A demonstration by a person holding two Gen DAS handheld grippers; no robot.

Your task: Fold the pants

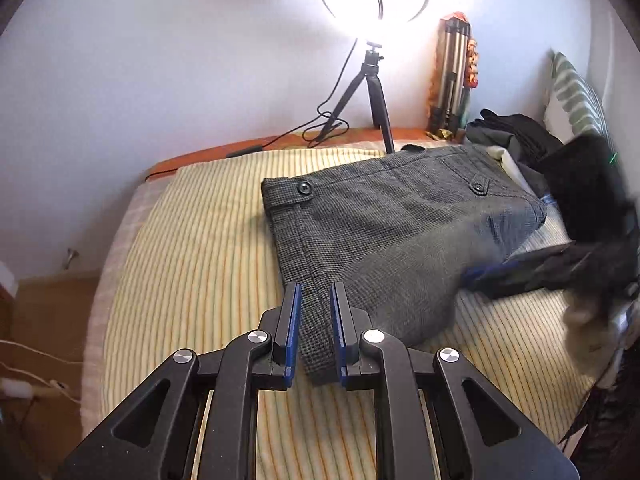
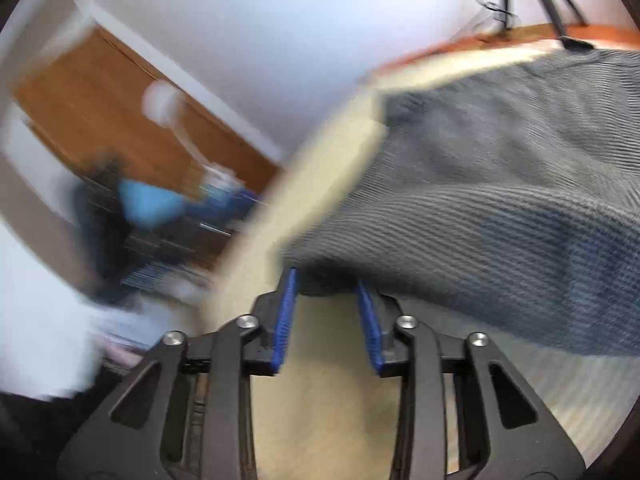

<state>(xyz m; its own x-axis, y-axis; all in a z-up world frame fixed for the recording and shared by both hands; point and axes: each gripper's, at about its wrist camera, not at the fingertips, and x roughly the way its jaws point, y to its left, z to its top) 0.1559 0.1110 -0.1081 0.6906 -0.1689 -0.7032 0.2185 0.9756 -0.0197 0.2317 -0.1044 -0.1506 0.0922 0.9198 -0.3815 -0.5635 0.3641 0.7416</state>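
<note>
Left wrist view: left gripper at bottom centre, blue pads clamped on a strip of the grey pants, the cloth edge running down between the fingers. Pants lie centre to right of frame on the yellow striped bedspread, waistband with two dark buttons toward the upper side, lower part lifted and blurred at right. Right gripper blurred at right edge, reaching into the cloth. Ring light on tripod top centre against the wall, pile of dark clothes upper right, striped pillow behind it. Right wrist view: heavy motion blur. Right gripper bottom centre, fingers spread apart, tips under the hanging edge of the pants filling the right half; grip on cloth cannot be told. Bedspread below, wooden door at left.
</note>
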